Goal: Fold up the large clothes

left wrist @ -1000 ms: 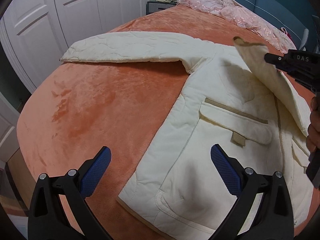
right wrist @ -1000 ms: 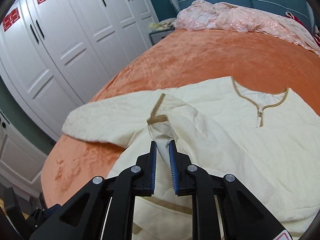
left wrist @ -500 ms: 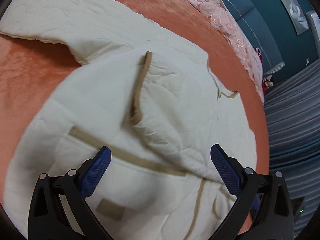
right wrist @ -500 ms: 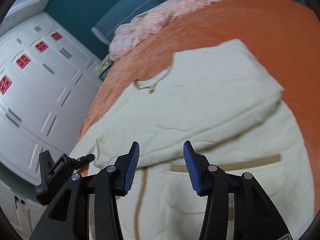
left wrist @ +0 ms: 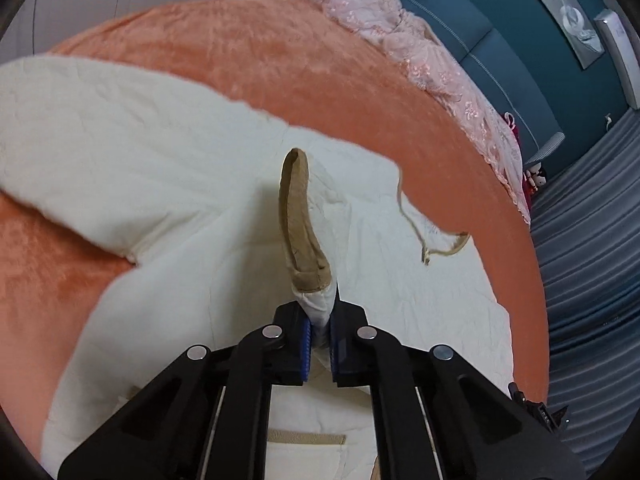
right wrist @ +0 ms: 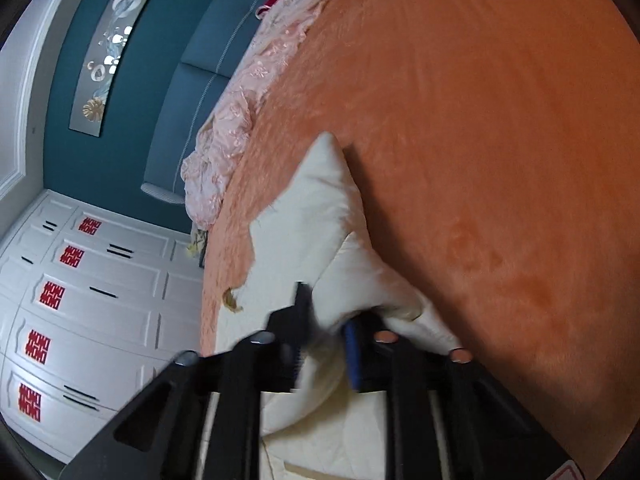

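Note:
A cream quilted jacket (left wrist: 420,300) lies spread on the orange bed cover (left wrist: 280,64), one sleeve (left wrist: 100,140) stretched out to the left. My left gripper (left wrist: 319,320) is closing, its pads pressing on the other sleeve's end, and the tan-trimmed cuff (left wrist: 298,216) stands up in front of it over the jacket's chest. In the right wrist view, rolled sideways and blurred, my right gripper (right wrist: 326,332) is closing on a folded edge of the jacket (right wrist: 316,208), with cloth filling the gap between its jaws.
Pink lace bedding (left wrist: 420,52) is bunched along the teal headboard (left wrist: 500,40) at the far side of the bed. White wardrobe doors (right wrist: 80,300) with red stickers stand beside the bed. Bare orange cover (right wrist: 500,160) stretches beyond the jacket.
My left gripper went from wide open over the jacket to shut on the sleeve cuff. My right gripper let go of that sleeve, rolled sideways and closed on a fold at the jacket's edge.

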`<state>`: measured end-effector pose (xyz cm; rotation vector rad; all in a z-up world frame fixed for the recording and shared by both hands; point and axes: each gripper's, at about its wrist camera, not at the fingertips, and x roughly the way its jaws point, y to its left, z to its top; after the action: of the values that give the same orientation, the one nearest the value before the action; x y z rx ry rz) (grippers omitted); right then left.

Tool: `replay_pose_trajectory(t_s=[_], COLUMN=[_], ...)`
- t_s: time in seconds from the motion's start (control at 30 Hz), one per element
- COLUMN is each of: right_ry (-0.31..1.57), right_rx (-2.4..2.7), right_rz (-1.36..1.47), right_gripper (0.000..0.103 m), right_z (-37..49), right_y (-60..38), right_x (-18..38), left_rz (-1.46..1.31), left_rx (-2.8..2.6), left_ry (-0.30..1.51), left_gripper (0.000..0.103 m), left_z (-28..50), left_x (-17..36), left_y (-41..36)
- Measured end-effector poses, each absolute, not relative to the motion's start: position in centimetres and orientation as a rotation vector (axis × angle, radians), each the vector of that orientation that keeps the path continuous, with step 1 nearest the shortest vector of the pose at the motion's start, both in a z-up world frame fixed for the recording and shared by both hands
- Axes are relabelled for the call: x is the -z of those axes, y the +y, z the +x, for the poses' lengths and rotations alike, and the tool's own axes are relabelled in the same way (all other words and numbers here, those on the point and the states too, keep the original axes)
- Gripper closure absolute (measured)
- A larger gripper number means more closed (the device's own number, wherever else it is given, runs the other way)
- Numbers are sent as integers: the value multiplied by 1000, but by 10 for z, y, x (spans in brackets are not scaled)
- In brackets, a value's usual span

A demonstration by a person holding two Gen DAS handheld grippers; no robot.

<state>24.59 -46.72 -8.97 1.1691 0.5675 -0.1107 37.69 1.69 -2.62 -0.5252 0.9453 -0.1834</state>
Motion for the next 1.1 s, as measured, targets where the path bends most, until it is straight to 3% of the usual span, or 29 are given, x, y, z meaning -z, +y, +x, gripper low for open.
replay_pose_trajectory(t_s=[0.13,0.33,0.53,0.6,0.67,0.77,0.93,1.1], right_ry=[421,682,767,777,779,765,774,844], right_rx=[82,231,257,257,270,389,275,99], right_rz=[966,859,774,772,759,625,389,176], right_gripper=[95,96,94,90,80,78,81,84], right_z=[236,247,257,249,230,207,238,281], right_y=[-452,-449,-445,-444,-445,-437,-378,-290], right_x=[38,102,104,97,90,64,24,31], left_rz=[-452,-342,-311,-304,-278,-210,-166,-64], left_rx=[184,106,93,109,102,33,52,166], left_ry=[844,1043,1003,1004,1001,960,903,916], left_gripper=[98,98,95,92,76,59,59,59], left_z=[369,372,365,360,353,334,333,338], left_x=[1,96,102,97,86,63,26,35], left_y=[14,3,0,4,10,21,-3,-72])
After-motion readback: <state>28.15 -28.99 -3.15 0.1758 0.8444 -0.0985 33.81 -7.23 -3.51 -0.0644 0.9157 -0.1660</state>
